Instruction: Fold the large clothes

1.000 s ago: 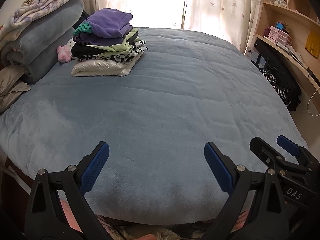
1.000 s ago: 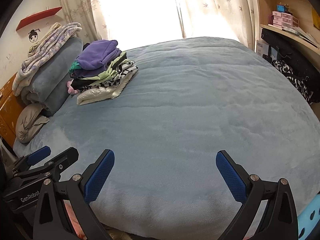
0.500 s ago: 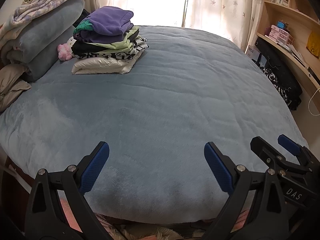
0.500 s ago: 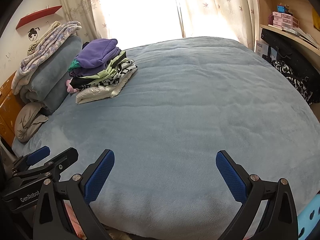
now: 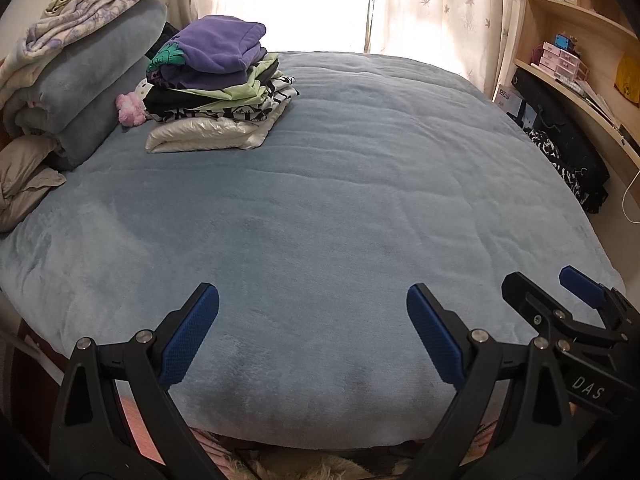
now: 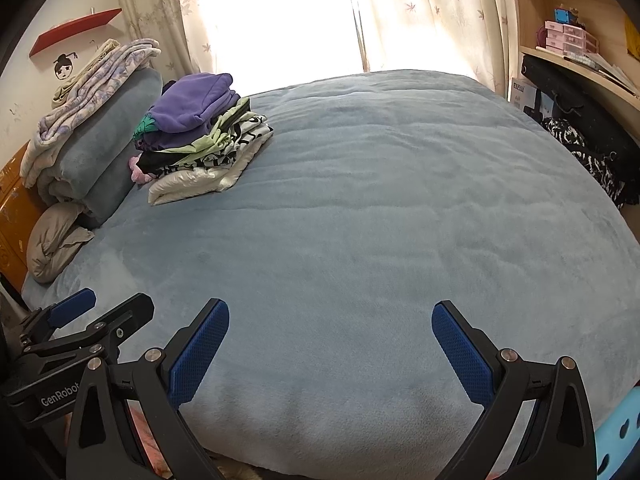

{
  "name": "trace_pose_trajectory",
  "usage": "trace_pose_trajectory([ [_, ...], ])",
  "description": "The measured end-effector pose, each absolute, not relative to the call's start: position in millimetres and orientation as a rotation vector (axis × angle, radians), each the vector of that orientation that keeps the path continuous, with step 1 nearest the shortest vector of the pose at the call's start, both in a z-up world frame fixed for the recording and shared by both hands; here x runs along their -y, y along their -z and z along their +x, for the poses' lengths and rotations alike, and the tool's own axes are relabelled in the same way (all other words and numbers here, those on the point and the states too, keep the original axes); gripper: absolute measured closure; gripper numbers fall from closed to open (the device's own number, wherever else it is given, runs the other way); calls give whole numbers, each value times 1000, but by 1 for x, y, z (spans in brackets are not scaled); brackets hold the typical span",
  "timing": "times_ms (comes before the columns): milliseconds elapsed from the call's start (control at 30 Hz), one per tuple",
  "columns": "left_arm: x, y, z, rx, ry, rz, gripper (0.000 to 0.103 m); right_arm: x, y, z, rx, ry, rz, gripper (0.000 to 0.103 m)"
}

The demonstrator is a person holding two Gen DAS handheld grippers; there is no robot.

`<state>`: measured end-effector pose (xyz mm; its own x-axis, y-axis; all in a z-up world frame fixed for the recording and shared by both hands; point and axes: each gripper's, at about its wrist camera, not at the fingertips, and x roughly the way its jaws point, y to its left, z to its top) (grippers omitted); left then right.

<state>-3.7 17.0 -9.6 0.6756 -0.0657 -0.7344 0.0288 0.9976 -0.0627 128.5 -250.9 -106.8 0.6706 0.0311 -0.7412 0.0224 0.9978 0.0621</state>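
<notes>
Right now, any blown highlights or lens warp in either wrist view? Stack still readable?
Left wrist view: window blown to white, blue bedspread bulges with fisheye warp, folded stack sharp and evenly lit. Right wrist view: same window glare, dark vignette in the corners, stack colours clear.

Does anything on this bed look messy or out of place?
Mostly tidy. The stack of folded clothes leans a little: the purple top sits skewed toward the rolled blankets, and a pink plush toy is wedged between the two. Both grippers are open, holding nothing.
</notes>
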Motion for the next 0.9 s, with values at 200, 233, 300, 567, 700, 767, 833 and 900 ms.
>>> trace_pose_trajectory([
  [200, -15, 10, -3, -837, 54, -46, 10, 253, 113, 132, -841, -3, 70, 1],
  [233, -14, 10, -2, -837, 53, -45, 11, 254, 115, 133, -842, -3, 69, 1],
  [300, -14, 11, -2, -840, 52, -44, 11, 254, 118, 135, -846, 0, 67, 1],
  [567, -13, 18, 6, -867, 50, -46, 11, 250, 125, 138, -854, 5, 60, 1],
  [700, -13, 20, 10, -872, 47, -46, 11, 249, 128, 139, -856, 7, 60, 1],
  [767, -12, 20, 11, -875, 44, -48, 11, 249, 129, 140, -858, 6, 59, 1],
  [833, -11, 22, 12, -882, 45, -49, 11, 247, 131, 140, -863, 7, 60, 1],
  [900, -11, 25, 15, -890, 44, -50, 11, 246, 135, 142, -869, 6, 61, 1],
])
